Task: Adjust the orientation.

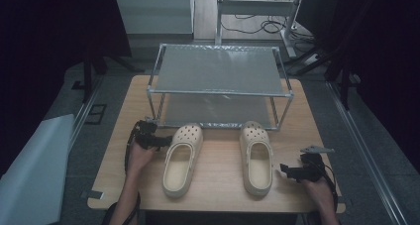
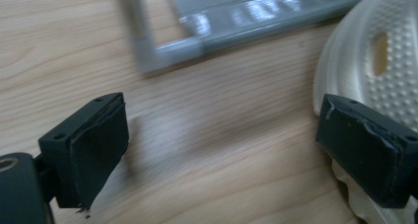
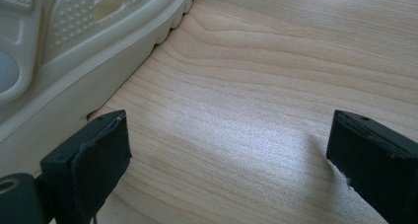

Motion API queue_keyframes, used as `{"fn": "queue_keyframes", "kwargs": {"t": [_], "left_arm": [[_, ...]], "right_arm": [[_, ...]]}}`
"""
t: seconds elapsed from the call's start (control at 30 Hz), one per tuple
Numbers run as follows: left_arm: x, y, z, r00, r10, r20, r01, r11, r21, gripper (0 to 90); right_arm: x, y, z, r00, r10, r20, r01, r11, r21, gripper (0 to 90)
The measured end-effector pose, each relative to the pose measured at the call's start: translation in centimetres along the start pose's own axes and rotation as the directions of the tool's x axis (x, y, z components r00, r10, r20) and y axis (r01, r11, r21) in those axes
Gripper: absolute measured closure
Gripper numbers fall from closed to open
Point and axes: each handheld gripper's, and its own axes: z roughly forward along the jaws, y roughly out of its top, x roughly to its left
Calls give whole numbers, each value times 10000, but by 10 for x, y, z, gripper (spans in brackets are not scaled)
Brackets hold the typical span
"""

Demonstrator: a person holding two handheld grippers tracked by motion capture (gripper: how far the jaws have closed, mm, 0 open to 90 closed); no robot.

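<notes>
Two cream clogs lie side by side on the wooden table point(image 1: 218, 185), toes pointing at 12 o'clock toward a metal rack point(image 1: 218, 69) with two shelves. The left clog point(image 1: 182, 159) sits a bit tilted. The right clog point(image 1: 256, 156) lies straight.

The left gripper point(image 1: 157, 140) is at 9 o'clock of the left clog, just beside its toe end. In the left gripper view its jaws are spread wide; one black jaw is right at the clog's bumpy edge point(image 2: 389, 61), the other is over bare wood. It holds nothing.

The right gripper point(image 1: 287, 170) is at 3 o'clock of the right clog, near its heel. In the right gripper view its jaws are wide apart too, with the clog's side point(image 3: 88, 46) close by one jaw. It pinches nothing.

It looks like the reaching step: both tongs are coming to the shoes and no grab is made yet. Next, each gripper likely has to slide a jaw over a clog's wall, squeeze, and lift.

The rack's bottom shelf point(image 1: 218, 111) is at 12 o'clock, close to the toes. Its front bar and corner posts could bump a shoe going in, so the clogs may need to go in low and straight.
</notes>
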Motion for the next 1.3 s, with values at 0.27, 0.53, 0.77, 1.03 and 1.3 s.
{"fn": "queue_keyframes", "kwargs": {"t": [0.27,0.53,0.77,1.03,1.3], "left_arm": [[-9,6,6,9994,110,316,-114,9999,124,57],[4,-20,-26,9986,-66,517,65,10000,19,73],[-2,-42,-61,9966,127,813,-105,9996,-272,86],[-15,-65,-92,9944,410,977,-369,9984,-432,107],[-27,-75,-118,9892,393,1412,-269,9957,-884,157]], "right_arm": [[0,-1,-1,10000,57,-6,-57,10000,-40,27],[0,-1,-1,10000,45,-31,-45,10000,-34,30],[1,-1,0,10000,-3,-79,4,10000,23,31],[3,-1,1,9998,-50,-166,52,9999,93,31],[3,-1,2,9997,-6,-228,9,9999,129,35]]}}
